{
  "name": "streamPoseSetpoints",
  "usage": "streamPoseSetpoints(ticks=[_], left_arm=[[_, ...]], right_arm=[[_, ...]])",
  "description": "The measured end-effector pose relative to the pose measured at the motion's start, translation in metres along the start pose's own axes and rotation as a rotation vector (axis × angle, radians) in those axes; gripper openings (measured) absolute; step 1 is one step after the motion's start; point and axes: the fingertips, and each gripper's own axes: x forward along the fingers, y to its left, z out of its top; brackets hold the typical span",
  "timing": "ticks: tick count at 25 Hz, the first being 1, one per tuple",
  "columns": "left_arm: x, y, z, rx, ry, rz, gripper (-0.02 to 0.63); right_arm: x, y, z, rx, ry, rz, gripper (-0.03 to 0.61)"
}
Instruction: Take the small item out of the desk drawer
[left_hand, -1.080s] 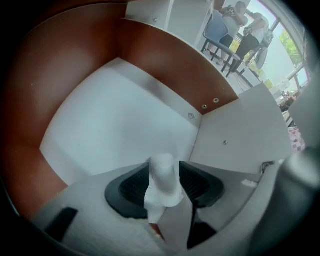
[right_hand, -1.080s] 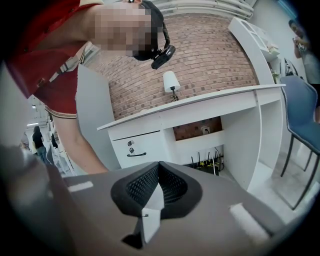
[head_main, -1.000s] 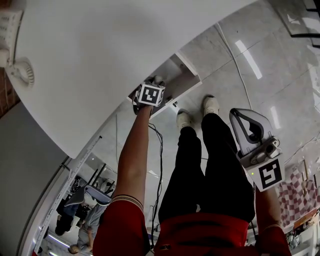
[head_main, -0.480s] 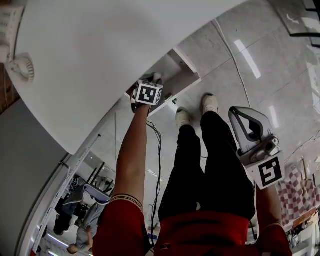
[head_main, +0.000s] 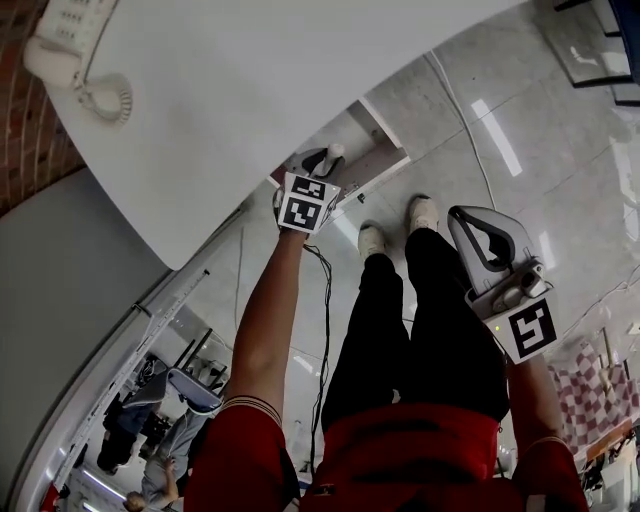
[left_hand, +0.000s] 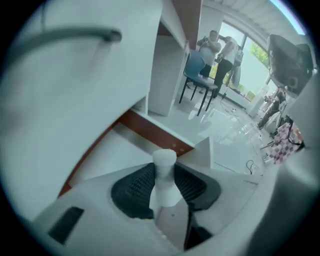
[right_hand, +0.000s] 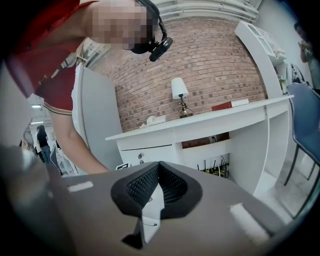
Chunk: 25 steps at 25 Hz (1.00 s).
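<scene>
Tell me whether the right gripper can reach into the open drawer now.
Probably yes: the drawer stands open and nothing blocks the right gripper, jaws shut; only the left gripper, its jaws just closed on the small white item, hangs over it.

Red shirt, striped cuffs; black trousers; white shoes; grey right claw, marker cube.

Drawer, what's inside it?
The part of the drawer that shows is bare. The left gripper covers the rest, so I cannot tell there. Its jaws have just closed on a small white item, held over the drawer.
</scene>
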Motion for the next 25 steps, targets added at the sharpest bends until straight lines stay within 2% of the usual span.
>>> streamPoseSetpoints(ticks=[6,11,25], left_arm=[[-0.081,-0.044,0.059,0.036,-0.219,-0.004,0.129],[-0.152,-0.072,0.089,0.024,-0.370,-0.005,0.129],[-0.379,-0.150,0.189,0.074,-0.815,0.022,0.129]], right_arm=[[-0.009,0.021,0.039,-0.010,-0.040,-0.001,0.014],[-0.020,0.040,0.071,-0.021,-0.065,-0.001,0.014],[-0.068,0.102,0.184,-0.040,-0.184,0.005,0.014]])
